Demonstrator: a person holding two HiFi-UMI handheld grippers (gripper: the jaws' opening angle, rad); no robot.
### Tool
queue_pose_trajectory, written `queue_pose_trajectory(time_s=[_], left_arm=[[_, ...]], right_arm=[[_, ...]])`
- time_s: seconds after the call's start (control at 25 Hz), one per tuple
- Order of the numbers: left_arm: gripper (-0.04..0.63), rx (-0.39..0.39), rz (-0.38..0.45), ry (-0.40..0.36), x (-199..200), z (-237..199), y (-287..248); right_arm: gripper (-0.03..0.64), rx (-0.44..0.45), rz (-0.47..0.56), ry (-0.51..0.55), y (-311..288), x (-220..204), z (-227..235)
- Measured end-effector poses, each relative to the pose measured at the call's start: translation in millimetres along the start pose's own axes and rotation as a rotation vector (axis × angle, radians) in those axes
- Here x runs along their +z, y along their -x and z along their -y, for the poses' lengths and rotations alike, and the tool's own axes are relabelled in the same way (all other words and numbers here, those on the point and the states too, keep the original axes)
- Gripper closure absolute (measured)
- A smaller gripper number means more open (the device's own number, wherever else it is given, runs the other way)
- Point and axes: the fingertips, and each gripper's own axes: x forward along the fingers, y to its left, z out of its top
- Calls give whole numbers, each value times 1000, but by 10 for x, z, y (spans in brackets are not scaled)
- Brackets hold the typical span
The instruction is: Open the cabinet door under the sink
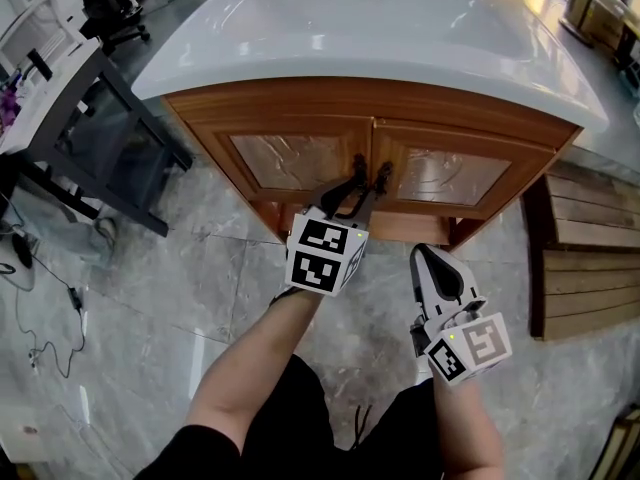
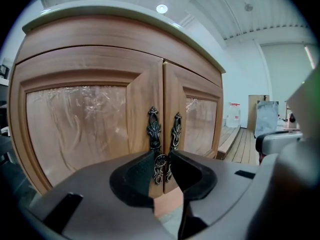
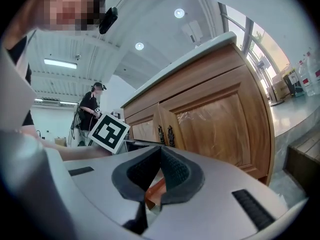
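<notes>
The wooden cabinet under the white sink (image 1: 380, 43) has two doors, left (image 1: 290, 158) and right (image 1: 450, 173), both closed. Two dark ornate handles (image 1: 370, 171) hang side by side at the middle seam. My left gripper (image 1: 362, 186) reaches up to them with its jaws apart. In the left gripper view the left door's handle (image 2: 153, 129) and its ring pull (image 2: 161, 165) stand in the gap of the left gripper (image 2: 161, 159); the pads do not visibly press on it. My right gripper (image 1: 421, 252) hangs lower and to the right, shut and empty (image 3: 159, 151), away from the doors.
A black-framed table (image 1: 90, 138) stands at the left, with cables (image 1: 40, 298) on the tiled floor. Wooden pallets (image 1: 590, 258) lie at the right of the cabinet. In the right gripper view a person (image 3: 92, 109) stands far behind.
</notes>
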Motion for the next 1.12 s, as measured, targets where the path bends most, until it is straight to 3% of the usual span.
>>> queue_pose_trajectory(time_s=[0.44, 0.6, 0.84, 1.12], left_arm=[[502, 99, -36, 23, -24, -21, -22], [506, 55, -48, 32, -24, -7, 12], [506, 10, -43, 17, -62, 59, 152], [508, -82, -21, -8, -120, 147, 336]], right_arm=[[603, -7, 20, -16, 164, 31, 22], [602, 2, 5, 3, 202, 58, 42], [601, 95, -42, 131, -43, 165, 15], [558, 147, -40, 184, -440, 334, -26]])
